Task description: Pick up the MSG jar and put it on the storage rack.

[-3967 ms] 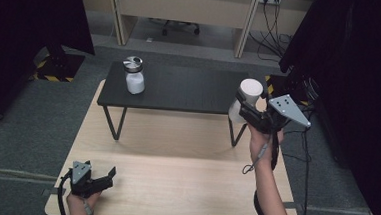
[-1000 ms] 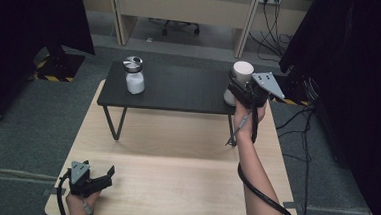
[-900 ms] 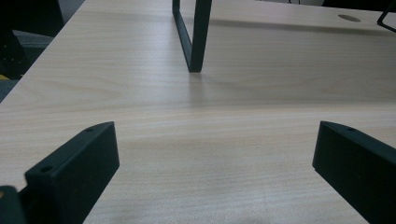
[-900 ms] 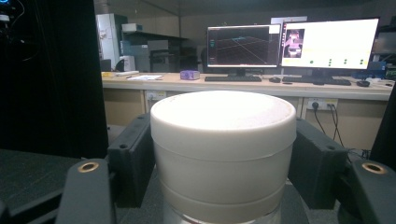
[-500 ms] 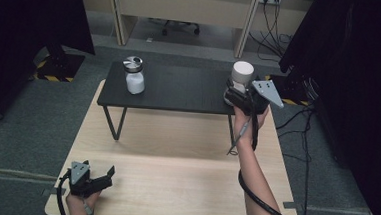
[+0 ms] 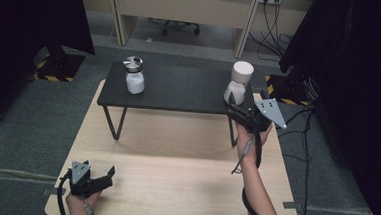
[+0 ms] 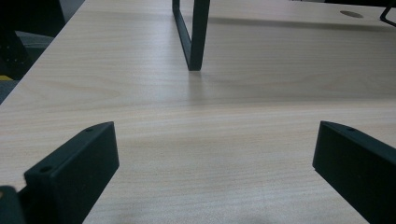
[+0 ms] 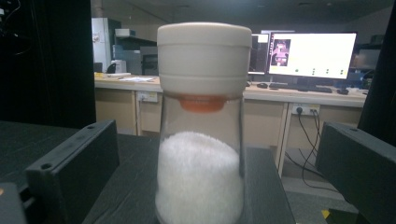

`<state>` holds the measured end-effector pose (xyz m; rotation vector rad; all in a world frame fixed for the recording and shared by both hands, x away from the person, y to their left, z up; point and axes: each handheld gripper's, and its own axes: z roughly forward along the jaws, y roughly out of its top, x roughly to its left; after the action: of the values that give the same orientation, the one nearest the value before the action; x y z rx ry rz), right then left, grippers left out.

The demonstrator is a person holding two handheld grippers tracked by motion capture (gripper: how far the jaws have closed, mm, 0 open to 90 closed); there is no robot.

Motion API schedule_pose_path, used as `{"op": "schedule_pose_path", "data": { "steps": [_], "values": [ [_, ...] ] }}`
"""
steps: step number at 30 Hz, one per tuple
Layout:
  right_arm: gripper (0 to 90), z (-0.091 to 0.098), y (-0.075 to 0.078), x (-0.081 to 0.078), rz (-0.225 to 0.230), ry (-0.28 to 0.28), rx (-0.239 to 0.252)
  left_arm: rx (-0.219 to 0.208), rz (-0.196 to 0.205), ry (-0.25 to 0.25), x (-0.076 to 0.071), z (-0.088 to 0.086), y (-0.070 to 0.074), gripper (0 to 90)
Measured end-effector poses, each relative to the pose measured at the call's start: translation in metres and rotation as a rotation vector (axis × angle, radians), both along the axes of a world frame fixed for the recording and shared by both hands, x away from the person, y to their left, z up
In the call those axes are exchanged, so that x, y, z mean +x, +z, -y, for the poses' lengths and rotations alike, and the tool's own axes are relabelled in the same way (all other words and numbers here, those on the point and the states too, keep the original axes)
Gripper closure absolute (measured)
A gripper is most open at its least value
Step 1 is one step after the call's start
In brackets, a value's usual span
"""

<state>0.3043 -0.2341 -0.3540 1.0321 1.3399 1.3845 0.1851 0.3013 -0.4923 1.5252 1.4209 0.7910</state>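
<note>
Right tongs point(image 6: 234, 107) have just been opening, wide either side of the white-capped jar point(image 8: 201, 126); withdrawing crookedly could topple it off the tabletop point(image 6: 179, 94); left tongs point(image 6: 101, 178) wide, empty.

A broad table with a pale wooden top point(image 6: 174, 181) stands on grey carpet. On its far half sits a low black bench with thin metal legs point(image 6: 179, 89), its feet resting directly on the wood. Two jars stand upright on the bench's dark top, well apart: a clear glass jar with a metal lid and white contents point(image 6: 133, 75) near the left end, and a clear glass jar of white grains with a tall cream-white cap point(image 6: 239, 81) at the right end.
</note>
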Motion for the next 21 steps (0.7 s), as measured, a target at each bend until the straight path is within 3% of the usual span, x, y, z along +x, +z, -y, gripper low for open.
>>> {"op": "schedule_pose_path", "data": {
  "steps": [9,13,21],
  "values": [
    [0.3,0.005,-0.016,-0.015,-0.014,-0.008,0.022,0.02,-0.01,-0.003,0.002,0.003,0.001,0.0],
    [0.3,0.005,-0.024,-0.022,-0.025,-0.01,-0.007,0.025,-0.013,-0.003,0.002,0.003,0.002,0.0],
    [0.3,0.003,-0.042,-0.032,-0.03,-0.02,-0.011,0.026,-0.015,0.001,0.002,0.004,0.002,0.0]
  ]
}}
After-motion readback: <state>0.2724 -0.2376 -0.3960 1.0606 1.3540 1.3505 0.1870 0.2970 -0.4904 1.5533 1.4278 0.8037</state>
